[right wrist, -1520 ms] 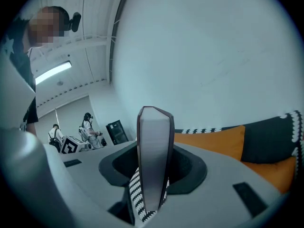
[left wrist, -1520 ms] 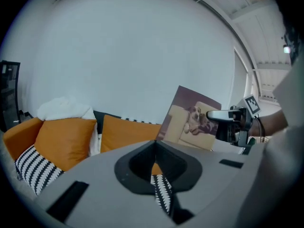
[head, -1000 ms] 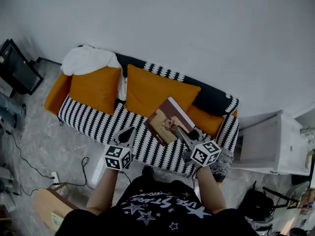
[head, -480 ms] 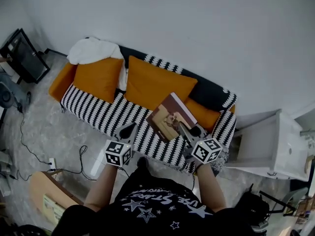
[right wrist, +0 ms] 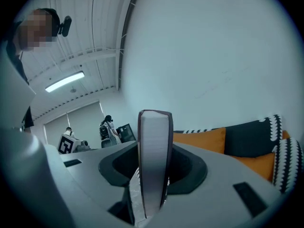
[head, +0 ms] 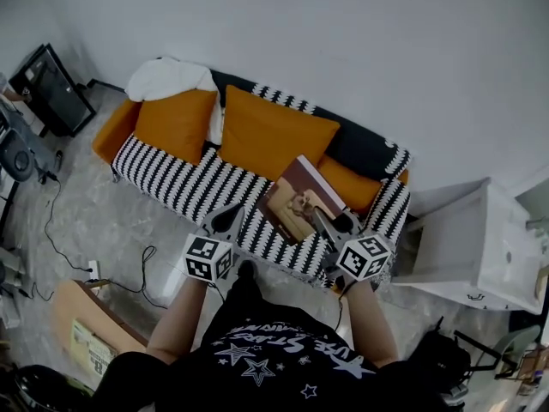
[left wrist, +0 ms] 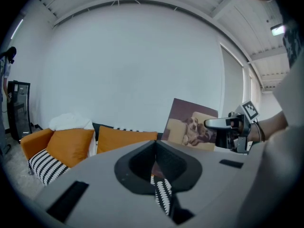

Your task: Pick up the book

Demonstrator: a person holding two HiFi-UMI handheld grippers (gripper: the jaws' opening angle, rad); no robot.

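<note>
The book has a brown cover with a picture of dogs. It hangs tilted above the right half of the sofa, and my right gripper is shut on its lower corner. In the right gripper view its page edge stands upright, pinched between the jaws of that gripper. From the left gripper view the cover shows, with the right gripper clamped on it. My left gripper holds nothing, floats over the sofa's front edge left of the book, and its jaws are shut.
A sofa with a black-and-white striped seat carries orange cushions and a white blanket. A white cabinet stands at the right, a dark monitor at the left. Cables and a cardboard box lie on the floor.
Both grippers have shifted together across the room, the book still clamped in the right one. The sofa has slid a little up and to the right in the head view.
</note>
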